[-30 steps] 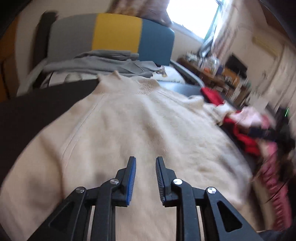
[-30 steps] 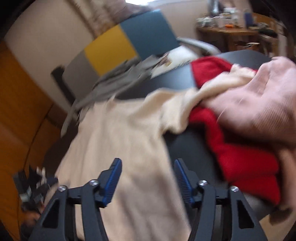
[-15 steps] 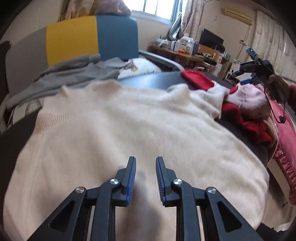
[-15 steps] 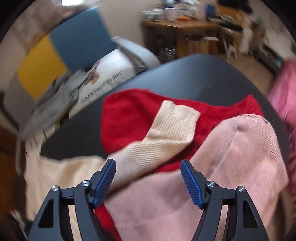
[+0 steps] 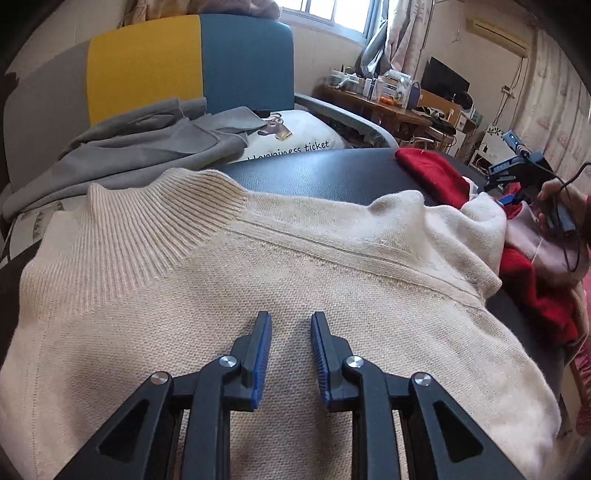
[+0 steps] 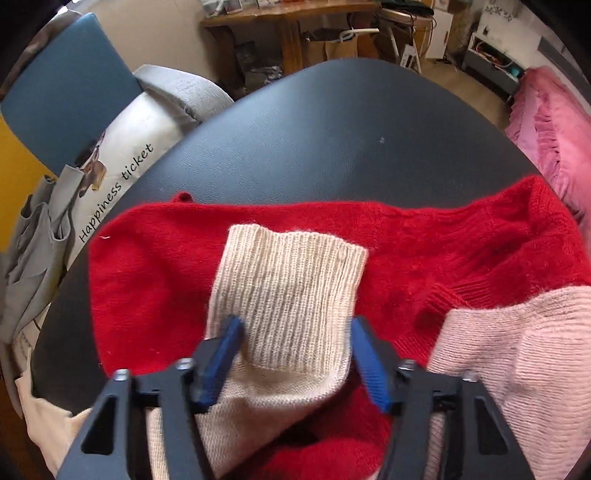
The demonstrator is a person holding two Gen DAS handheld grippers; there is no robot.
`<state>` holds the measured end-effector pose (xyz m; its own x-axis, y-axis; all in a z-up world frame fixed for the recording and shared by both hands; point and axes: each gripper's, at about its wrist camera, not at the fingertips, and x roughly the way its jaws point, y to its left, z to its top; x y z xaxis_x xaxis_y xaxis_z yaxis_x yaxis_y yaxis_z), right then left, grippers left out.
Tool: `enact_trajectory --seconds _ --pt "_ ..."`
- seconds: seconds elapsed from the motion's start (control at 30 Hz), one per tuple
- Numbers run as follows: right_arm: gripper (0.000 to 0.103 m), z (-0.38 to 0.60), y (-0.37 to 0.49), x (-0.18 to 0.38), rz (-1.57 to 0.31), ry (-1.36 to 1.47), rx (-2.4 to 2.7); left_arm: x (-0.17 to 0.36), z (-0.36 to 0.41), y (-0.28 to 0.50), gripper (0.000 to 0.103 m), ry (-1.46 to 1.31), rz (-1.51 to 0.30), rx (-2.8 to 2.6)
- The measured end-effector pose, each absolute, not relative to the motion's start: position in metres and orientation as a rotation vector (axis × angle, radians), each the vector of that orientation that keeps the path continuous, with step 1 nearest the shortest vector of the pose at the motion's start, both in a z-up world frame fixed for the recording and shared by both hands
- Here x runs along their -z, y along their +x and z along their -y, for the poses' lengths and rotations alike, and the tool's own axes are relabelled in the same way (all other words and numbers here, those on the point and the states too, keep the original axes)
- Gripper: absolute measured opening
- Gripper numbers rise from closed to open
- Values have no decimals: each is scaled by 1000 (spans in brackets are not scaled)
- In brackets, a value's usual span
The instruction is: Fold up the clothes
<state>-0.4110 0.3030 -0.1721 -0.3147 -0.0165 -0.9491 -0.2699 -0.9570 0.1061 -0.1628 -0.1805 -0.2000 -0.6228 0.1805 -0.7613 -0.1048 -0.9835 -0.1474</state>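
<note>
1. Cream knitted sweater (image 5: 258, 280) lies flat on the black round table (image 6: 332, 140).
2. Left tongs (image 5: 289, 325) hover over its body, parted, gripping nothing.
3. Right tongs (image 6: 295, 332), wide apart, straddle its ribbed cuff (image 6: 291, 291), lying on the red fuzzy sweater (image 6: 147, 280) at 12 o'clock.

Beyond the black surface (image 6: 332, 122): a yellow-and-blue chair back (image 5: 192, 62), a white "Happiness ticket" cushion (image 5: 295, 138), a cluttered wooden desk (image 5: 388, 107), a dark monitor (image 5: 445, 79), curtained window (image 5: 340, 11).
</note>
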Motion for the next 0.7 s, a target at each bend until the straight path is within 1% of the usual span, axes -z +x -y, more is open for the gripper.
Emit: enact_trajectory --seconds 0.03,0.07,0.2,0.27,0.37,0.43,0.47,0.5,0.53,0.57,0.6,0.7 --pt "46 -304 -410 172 -374 -1732 -2397 200 181 -163 22 -1278 140 -2689" --pt "40 -306 -408 171 -378 -1729 -2397 201 181 -163 22 -1279 142 -2687" --pt "8 -311 -403 169 -396 -1714 -2393 201 177 -162 24 -1283 116 -2689" --pt "2 -313 -400 168 -405 -1707 -2392 202 177 -162 24 -1283 110 -2690" --pt "2 -317 -396 166 -418 -1696 -2389 202 178 -162 24 -1281 125 -2687" --pt "5 -320 -394 165 -426 -1688 -2388 202 177 -162 24 -1281 119 -2689" --pt "14 -321 -392 165 -431 -1685 -2387 202 177 -162 24 -1281 116 -2690" --pt "27 -322 -391 164 -435 -1681 -2386 202 177 -162 24 -1281 113 -2691" --pt "34 -324 -390 164 -439 -1677 -2385 203 177 -162 24 -1282 111 -2691" --pt "47 -325 -388 163 -444 -1674 -2384 203 176 -162 24 -1282 108 -2691" --pt "55 -326 -387 162 -448 -1670 -2383 203 176 -162 24 -1282 106 -2692" --pt "56 -330 -383 161 -461 -1659 -2380 203 178 -163 24 -1279 120 -2688"
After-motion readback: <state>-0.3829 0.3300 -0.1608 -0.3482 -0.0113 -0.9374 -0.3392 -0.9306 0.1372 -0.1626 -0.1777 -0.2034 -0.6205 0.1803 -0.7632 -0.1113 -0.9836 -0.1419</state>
